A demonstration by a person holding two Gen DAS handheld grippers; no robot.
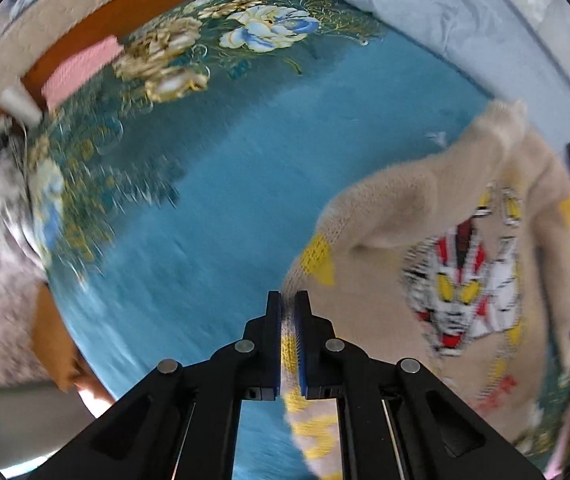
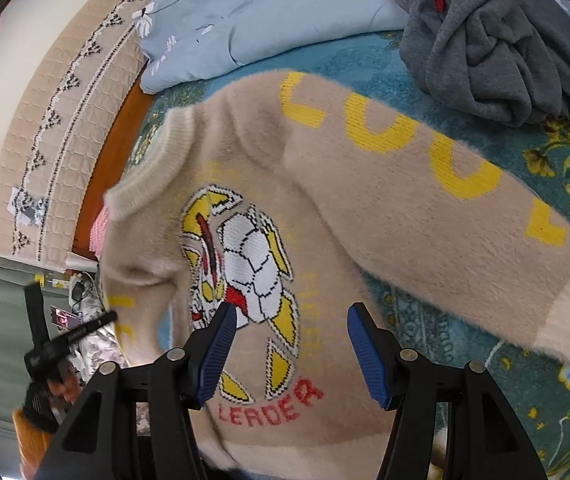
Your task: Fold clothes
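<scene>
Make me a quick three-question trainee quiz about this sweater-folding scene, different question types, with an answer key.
1. True or false: the left tool is closed on a sleeve of the beige sweater.
2. Multiple choice: the right tool is A) open, B) clamped on the collar, C) out of view.
3. Fill in: the crumpled garment beyond the sweater is ____ in colour.

Key: 1 true; 2 A; 3 grey.

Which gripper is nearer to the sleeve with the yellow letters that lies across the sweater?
Right. The right gripper is open above the sweater, just below that sleeve. The left gripper is clamped on the other sleeve.
</scene>
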